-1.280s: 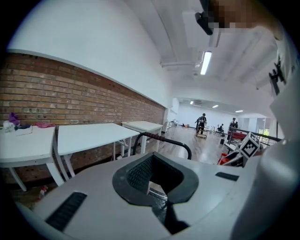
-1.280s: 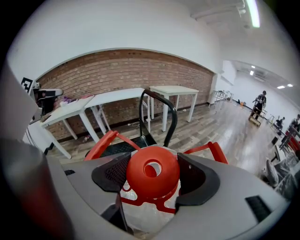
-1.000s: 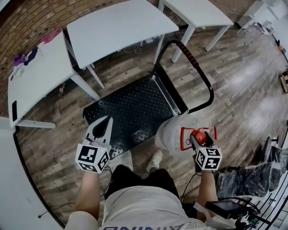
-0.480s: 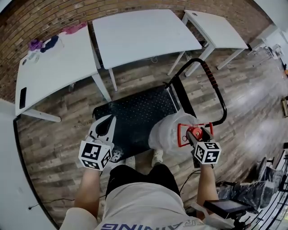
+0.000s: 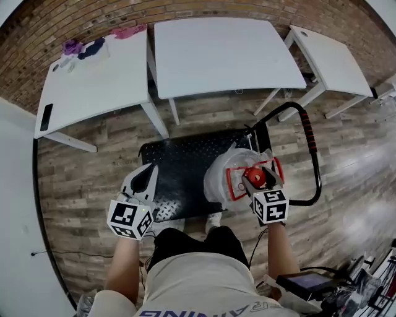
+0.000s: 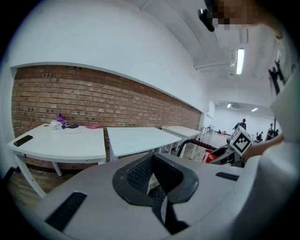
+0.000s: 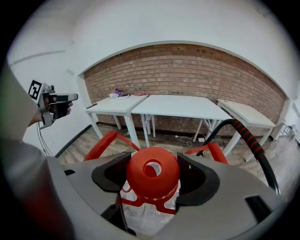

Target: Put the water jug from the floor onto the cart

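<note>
Your right gripper (image 5: 257,178) is clenched on the jug's red cap (image 7: 152,177). In the right gripper view its two dark pads (image 7: 112,174) press the cap from either side, and the cap fills the gap between them. The jug (image 5: 223,176) is clear, with a red frame (image 5: 234,187) round its neck. It stands upright under that gripper, over the right side of the cart (image 5: 173,167) and just beside the cart's handle (image 5: 313,155). From above you cannot tell whether its base rests on the black deck (image 5: 185,148) or is held just clear of it.

Your left gripper (image 5: 147,174) grasps nothing. In the left gripper view its jaws are pressed together, with only table tops and brick beyond them. In the head view it points forward over the deck's left edge, well apart from the jug.

Three white tables (image 5: 223,52) stand side by side beyond the cart, against a brick wall (image 5: 204,7). The left one carries some purple and dark cloth (image 5: 80,47) at its far end and a small dark flat thing (image 5: 46,117), perhaps a phone, near its left edge. The floor (image 5: 80,186) is grey-brown wood plank. One of your shoes (image 5: 213,220) shows at the deck's near edge.
</note>
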